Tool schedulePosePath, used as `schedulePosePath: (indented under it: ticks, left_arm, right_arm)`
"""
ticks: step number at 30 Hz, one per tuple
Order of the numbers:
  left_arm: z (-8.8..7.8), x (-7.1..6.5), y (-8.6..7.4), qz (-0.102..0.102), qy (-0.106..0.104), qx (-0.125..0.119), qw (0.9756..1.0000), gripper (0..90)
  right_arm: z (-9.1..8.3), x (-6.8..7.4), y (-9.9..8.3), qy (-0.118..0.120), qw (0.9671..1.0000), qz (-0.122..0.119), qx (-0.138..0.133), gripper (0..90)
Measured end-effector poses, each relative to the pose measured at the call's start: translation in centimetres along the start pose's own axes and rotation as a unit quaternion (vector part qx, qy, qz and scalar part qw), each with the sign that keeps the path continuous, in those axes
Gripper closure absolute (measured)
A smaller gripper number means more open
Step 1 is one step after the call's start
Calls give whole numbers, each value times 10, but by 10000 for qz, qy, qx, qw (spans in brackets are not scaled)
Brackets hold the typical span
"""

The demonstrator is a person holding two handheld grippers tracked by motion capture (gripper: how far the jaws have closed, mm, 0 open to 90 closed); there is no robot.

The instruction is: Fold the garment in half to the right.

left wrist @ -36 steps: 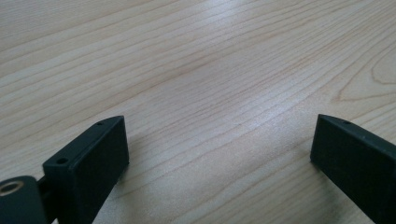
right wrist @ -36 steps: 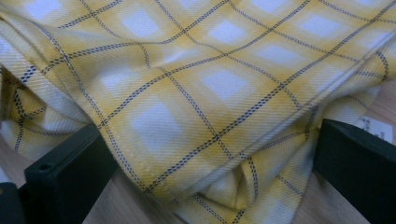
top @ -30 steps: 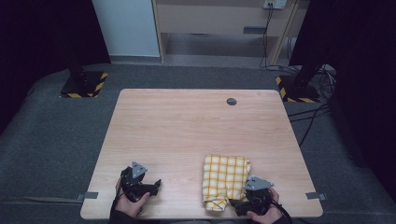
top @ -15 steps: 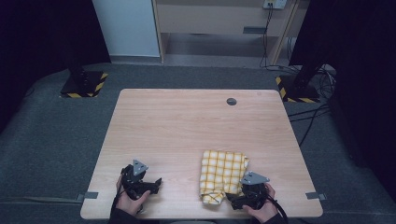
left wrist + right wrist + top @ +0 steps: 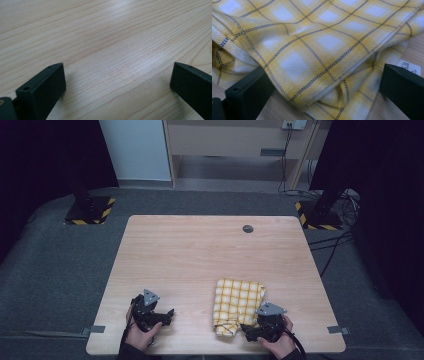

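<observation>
Two grippers parted | your right gripper (image 5: 250, 332) straddles the cloth (image 5: 237, 304) edge, not yet pinched | left gripper (image 5: 167, 316) idle over bare table (image 5: 210, 250) | cloth looks roughly folded; grasp pending

The worktop (image 5: 200, 255) is light wood with thin lines in it, and a small round dark spot (image 5: 248, 228) sits near its far edge. It stands on a grey carpet floor (image 5: 55, 255), and two black stands with yellow and black stripes, one at the far left (image 5: 90, 210) and one at the far right (image 5: 320, 215), rest on that floor. Behind the worktop are a pale wooden cabinet (image 5: 235, 145) and a white panel (image 5: 135, 150), and black cables (image 5: 340, 245) lie on the floor at the right.
</observation>
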State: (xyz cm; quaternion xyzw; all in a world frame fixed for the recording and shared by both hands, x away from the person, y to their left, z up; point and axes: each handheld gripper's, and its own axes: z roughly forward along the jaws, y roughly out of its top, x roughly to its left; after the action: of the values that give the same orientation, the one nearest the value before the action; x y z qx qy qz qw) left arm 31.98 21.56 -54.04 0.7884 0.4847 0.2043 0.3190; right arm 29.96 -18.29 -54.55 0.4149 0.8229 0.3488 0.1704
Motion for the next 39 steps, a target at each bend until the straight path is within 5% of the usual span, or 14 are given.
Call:
schedulePosePath:
  ticks: [39]
  left_arm:
    - [1, -3, 0, -64, 55, -3, 10000, 0]
  right_arm:
    - [28, -14, 28, 299, 9992, -280, 9, 1]
